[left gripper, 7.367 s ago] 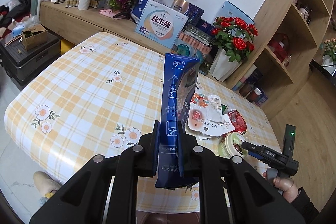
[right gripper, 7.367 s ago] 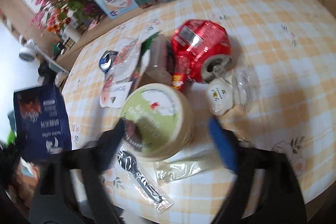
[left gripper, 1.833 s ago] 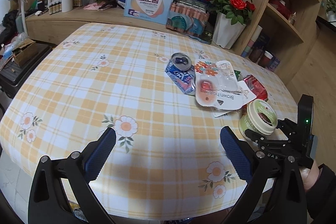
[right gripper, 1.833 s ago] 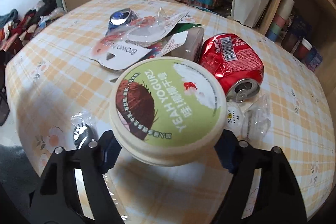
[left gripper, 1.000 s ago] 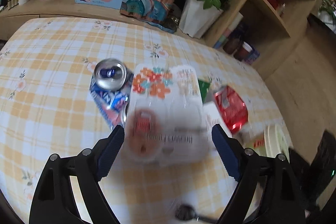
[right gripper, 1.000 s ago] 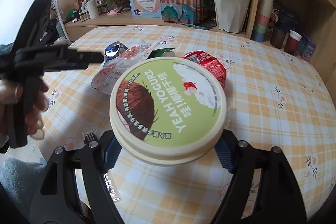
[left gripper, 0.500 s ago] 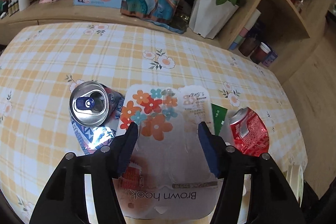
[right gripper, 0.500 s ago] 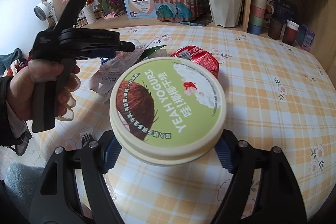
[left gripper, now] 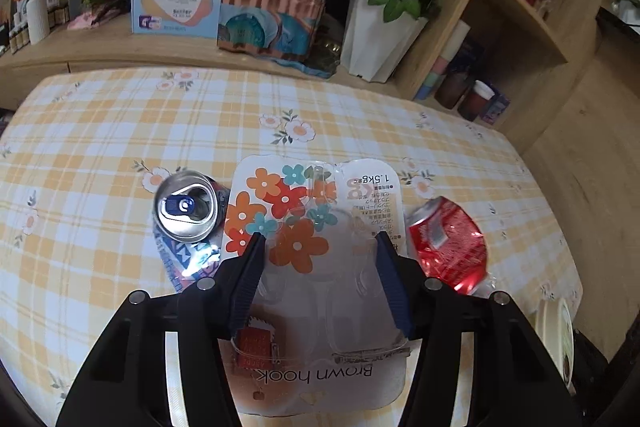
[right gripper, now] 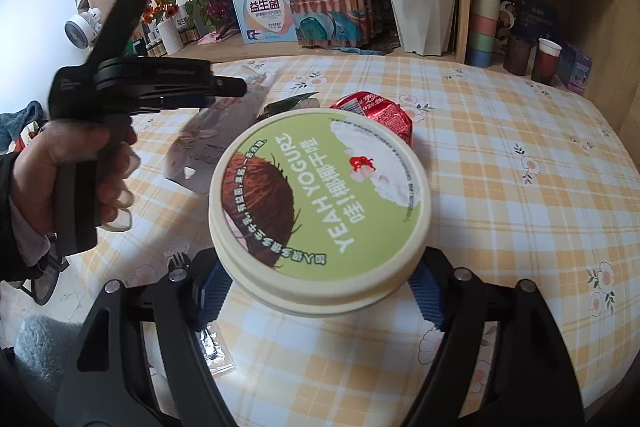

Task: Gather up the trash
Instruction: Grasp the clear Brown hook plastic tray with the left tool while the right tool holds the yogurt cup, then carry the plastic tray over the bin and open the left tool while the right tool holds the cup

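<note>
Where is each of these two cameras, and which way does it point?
Left wrist: on the left gripper, looking down past its open fingers at the hook package on the table.
Right wrist: on the right gripper, facing the shelves; yogurt tub clamped, left hand visible.
Shared: red can, rose pot.

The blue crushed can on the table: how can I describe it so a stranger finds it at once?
On the checked tablecloth, find the flowered hook package between the left claw fingers. The blue can lies against its left edge. Unlike the red can on the right, its silver top faces up.
</note>
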`<state>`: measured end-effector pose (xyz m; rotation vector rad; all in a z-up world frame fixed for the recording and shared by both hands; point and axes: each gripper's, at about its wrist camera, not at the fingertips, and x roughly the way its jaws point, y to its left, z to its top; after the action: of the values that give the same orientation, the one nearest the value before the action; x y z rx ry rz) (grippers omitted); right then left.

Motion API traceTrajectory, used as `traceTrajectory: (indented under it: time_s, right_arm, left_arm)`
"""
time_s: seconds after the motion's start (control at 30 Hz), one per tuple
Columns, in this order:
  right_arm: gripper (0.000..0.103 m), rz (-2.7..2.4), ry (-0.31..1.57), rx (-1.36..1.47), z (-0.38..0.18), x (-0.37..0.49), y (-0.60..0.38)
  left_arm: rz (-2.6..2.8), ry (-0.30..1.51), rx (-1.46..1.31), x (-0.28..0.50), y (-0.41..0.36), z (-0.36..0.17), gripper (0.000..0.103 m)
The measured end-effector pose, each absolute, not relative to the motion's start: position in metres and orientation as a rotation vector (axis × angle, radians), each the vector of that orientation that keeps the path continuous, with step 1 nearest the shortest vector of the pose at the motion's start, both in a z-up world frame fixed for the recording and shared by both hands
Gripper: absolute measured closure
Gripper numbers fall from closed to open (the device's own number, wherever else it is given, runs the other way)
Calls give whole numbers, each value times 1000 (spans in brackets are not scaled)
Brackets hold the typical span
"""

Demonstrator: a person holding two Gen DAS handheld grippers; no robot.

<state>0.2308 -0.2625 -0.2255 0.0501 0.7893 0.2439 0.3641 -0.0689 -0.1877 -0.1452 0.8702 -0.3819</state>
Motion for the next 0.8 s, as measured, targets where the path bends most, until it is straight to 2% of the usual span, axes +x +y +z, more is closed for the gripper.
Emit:
traceTrajectory:
  time_s: [0.33, 0.8]
  right_arm:
    - [27, 228, 738, 97, -199, 199, -264]
    - [27, 219, 683, 87, -150, 125, -253]
  left_arm:
    - [-381, 785, -110, 268, -42, -144, 49]
    - [-379, 772, -212, 128, -13, -127, 48]
